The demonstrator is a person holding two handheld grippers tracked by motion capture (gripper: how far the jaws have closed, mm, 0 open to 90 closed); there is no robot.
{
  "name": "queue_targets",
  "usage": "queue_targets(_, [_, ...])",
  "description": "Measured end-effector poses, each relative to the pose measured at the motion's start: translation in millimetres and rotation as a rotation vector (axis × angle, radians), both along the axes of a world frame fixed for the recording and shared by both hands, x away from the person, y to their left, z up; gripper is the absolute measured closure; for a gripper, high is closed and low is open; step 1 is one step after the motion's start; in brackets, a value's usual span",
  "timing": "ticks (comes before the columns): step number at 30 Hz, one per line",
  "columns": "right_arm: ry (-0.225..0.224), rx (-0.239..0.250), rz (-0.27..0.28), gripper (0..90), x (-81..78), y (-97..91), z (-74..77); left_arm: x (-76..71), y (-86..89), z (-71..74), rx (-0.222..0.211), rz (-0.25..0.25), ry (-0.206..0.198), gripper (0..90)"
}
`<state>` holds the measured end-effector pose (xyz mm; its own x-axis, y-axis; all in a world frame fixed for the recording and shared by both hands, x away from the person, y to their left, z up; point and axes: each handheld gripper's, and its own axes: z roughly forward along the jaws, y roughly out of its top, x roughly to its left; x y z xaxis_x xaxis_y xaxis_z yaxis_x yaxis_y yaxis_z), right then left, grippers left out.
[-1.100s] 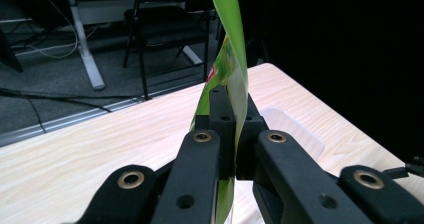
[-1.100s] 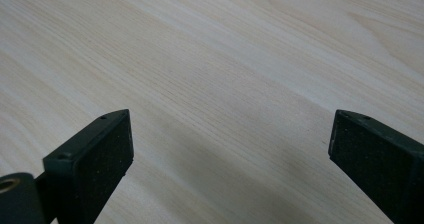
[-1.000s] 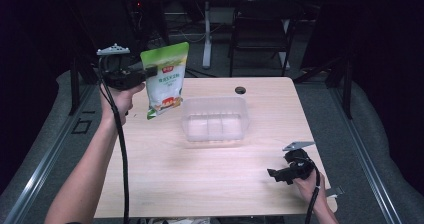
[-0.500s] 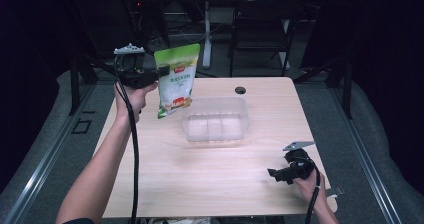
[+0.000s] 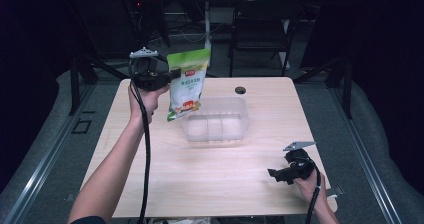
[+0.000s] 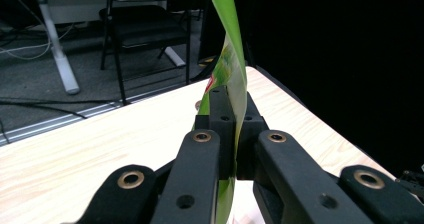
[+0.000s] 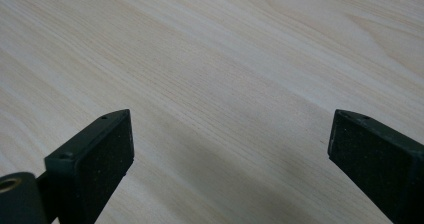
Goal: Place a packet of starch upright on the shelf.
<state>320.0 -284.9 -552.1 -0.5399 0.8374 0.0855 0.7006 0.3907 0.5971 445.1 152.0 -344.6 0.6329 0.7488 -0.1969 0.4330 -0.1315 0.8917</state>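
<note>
- One green snack bag [image 5: 187, 84], up in the air.
- One clear plastic container [image 5: 216, 120], and it splits into three compartments.
- Two sets of tongs: left tongs [image 5: 175, 74] and right tongs [image 5: 272, 173].
- One wooden desk [image 5: 210, 184].
- One dark round hole [image 5: 240, 90] near the desk's far edge.
- One chair [image 5: 260, 34] behind.

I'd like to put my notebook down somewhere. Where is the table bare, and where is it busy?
The wooden table is bare along its near edge, between the left forearm and the right gripper. The right side past the clear plastic bin is free too. It is crowded at the bin's left end, where the left gripper holds the green bag.
</note>
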Motion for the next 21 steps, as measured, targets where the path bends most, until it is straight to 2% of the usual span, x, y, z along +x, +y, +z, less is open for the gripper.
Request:
queue_targets(5, [0.005,-0.004,-0.01,4.0,1.1,-1.5,-1.3,-0.5,-10.2,-1.3,0.009,-0.006,-0.022,89.7])
queue_targets(8, [0.003,-0.002,-0.01,4.1,0.4,-2.8,-0.2,-0.3,-13.9,-3.5,-0.002,-0.005,-0.019,89.7])
queue_targets(9, [0.005,-0.024,-0.007,4.1,0.5,-3.6,1.1,-0.4,-14.8,-4.8,-0.008,-0.005,-0.017,89.7])
queue_targets(10, [0.002,-0.003,-0.01,4.1,0.4,-2.9,-0.1,-0.4,-15.9,-6.0,-0.006,-0.003,-0.018,89.8])
queue_targets(21, [0.002,0.006,-0.008,4.1,-0.6,-2.3,0.4,5.0,-23.4,-15.0,-0.012,0.011,-0.004,89.7])
